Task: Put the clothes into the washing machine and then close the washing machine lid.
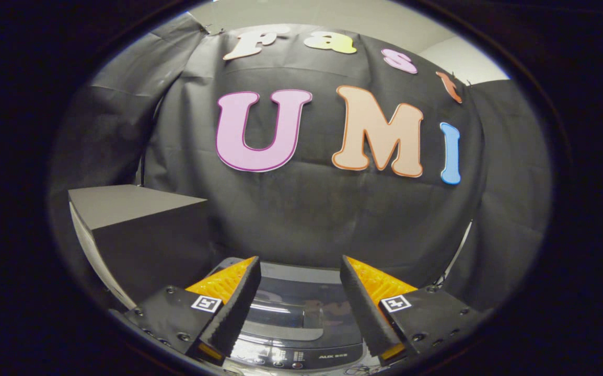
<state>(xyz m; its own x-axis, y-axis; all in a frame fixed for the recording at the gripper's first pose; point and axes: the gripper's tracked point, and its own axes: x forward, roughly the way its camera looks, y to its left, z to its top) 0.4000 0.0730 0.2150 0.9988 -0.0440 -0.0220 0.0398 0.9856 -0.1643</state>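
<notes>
Gripper [299,277] fingers are standing spread apart with nothing between them, hovering above the small grey top-loading washing machine [301,334], whose smoked transparent lid [301,303] is lying flat and seems closed. No clothes are showing, and whether any are lying under the lid I cannot tell. A dark grey rectangular box [139,235] is sitting just beside the machine, beyond one finger. Judging by the flat lid, the task is probably near its end.

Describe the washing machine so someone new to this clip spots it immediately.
Start at the black cloth wall. Below it, beside the grey box, sits the washing machine, seen between the open gripper fingers, which hold nothing. Its glossy see-through lid and button panel set it apart.
</notes>
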